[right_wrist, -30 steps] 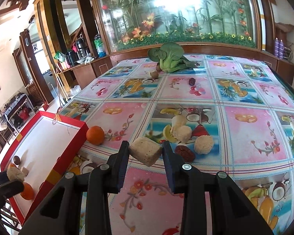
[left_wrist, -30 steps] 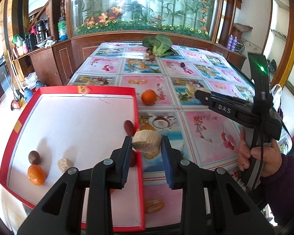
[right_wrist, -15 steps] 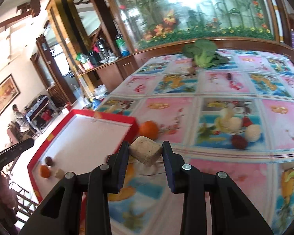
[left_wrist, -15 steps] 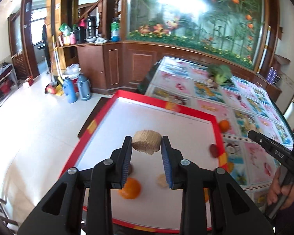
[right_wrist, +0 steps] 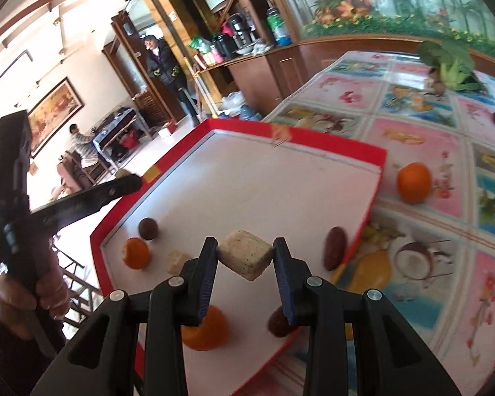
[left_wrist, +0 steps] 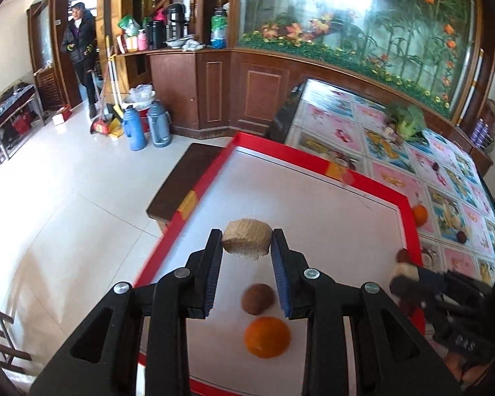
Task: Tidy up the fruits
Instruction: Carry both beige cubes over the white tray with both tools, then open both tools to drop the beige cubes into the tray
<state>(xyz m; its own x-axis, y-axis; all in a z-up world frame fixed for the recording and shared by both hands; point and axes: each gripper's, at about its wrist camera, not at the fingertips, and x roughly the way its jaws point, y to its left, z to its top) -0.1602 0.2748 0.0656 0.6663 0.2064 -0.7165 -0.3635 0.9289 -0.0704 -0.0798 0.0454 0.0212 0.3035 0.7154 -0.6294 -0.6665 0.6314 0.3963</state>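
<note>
Two tan chunks are seen clamped, one in each gripper. In the left wrist view, the left gripper (left_wrist: 246, 247) is closed on a rounded tan chunk (left_wrist: 246, 241), which is pinched between the blue pads (left_wrist: 212, 275) at the fingertips, centre of frame, and held above the white floor of the red-rimmed tray (left_wrist: 316, 161). Below the held chunk, lower centre of that frame, a brown round fruit (left_wrist: 258, 298) and an orange (left_wrist: 267, 337) are seen lying on the tray floor, the brown fruit just beside the right pad in the picture, the orange nearer the lower edge. At the right edge of the same frame the right gripper is seen with a pale piece at its tip. In the right wrist view, the right gripper (right_wrist: 246, 257) is closed on a blocky pale chunk (right_wrist: 246, 253), tilted corner-down between the pads, lower centre of frame, over the near part of the tray. On the tray floor in this view are recorded a brown round fruit, an orange and a small pale piece at centre left, a dark red oval fruit (right_wrist: 334, 247) close to the right rim, and a second orange (right_wrist: 205, 330) partly hidden behind the left finger. A further orange (right_wrist: 414, 182) lies on the patterned tablecloth (right_wrist: 412, 125) outside the tray, right of centre. Leafy greens (right_wrist: 452, 62) are noted at the upper right.
</note>
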